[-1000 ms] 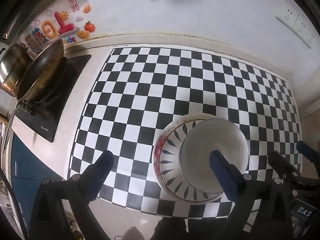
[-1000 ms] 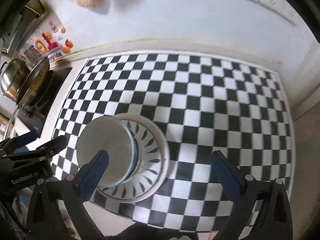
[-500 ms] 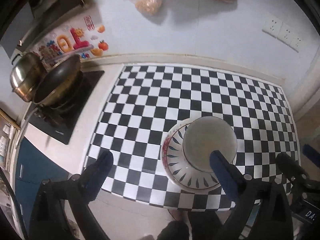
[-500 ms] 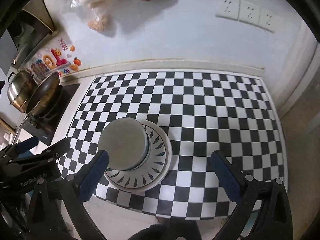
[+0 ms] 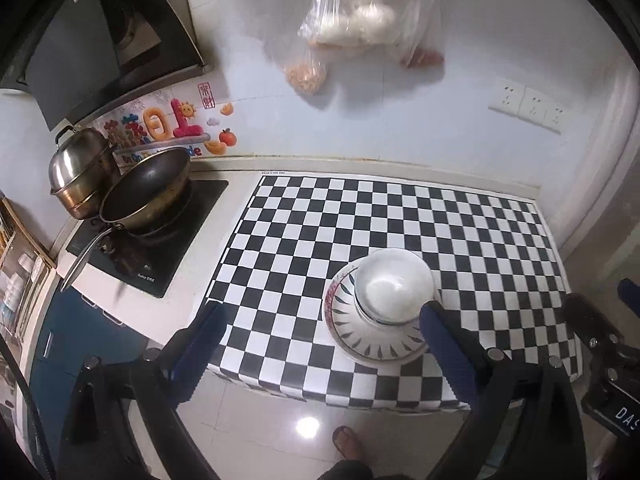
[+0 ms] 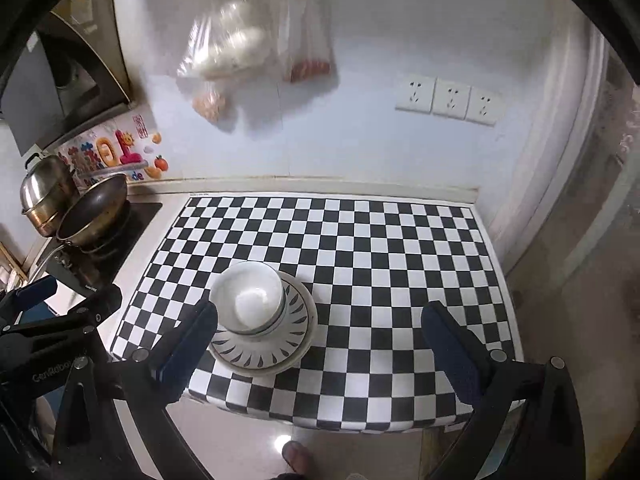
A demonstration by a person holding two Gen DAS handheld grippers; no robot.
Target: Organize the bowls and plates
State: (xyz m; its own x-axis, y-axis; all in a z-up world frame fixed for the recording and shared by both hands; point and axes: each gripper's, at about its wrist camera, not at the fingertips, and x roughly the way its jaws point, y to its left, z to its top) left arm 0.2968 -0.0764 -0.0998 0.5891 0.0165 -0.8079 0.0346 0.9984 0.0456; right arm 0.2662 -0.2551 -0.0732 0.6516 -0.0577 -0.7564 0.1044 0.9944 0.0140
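Surroundings first: checkered mat [image 5: 384, 224] covers the counter rt of a black cooktop [image 5: 160, 236]. On the cooktop sit a dark wok [image 5: 146, 188] w/ long handle running toward the counter's front-left edge, and a steel lidded pot [image 5: 78, 172] just behind-left of it, touching or nearly so. Range hood [image 5: 100, 40] above. Colourful stickers [image 5: 160, 124] on the wall behind the pans; clear bags of food [image 5: 352, 32] hang higher up; wall sockets [image 6: 448, 98] to the rt. Nothing stands btwn either gripper and the dishes.

Task items: white bowl [image 5: 394, 288] sits upright, mouth up, inside a leaf-patterned plate [image 5: 372, 344], near the mat's front edge. Bowl is off-centre on the plate, toward the plate's back. Both round, so no long axis; plate lies flat.

Left gripper [image 5: 320, 344]: fingers spread wide, holding nothing; rt fingertip overlaps the plate's rim in view, contact can't be told. Right gripper [image 6: 320, 340]: also wide apart, nothing held; its left fingertip overlaps the plate's left edge in view.

Hard to see: plate's front-right rim hidden by the finger in left wrist view; bag contents blurred; a foot [image 5: 348, 442] on the glossy floor, cut off at frame bottom. The right gripper's body [image 5: 608, 360] shows at the left wrist view's right edge, partly cropped.
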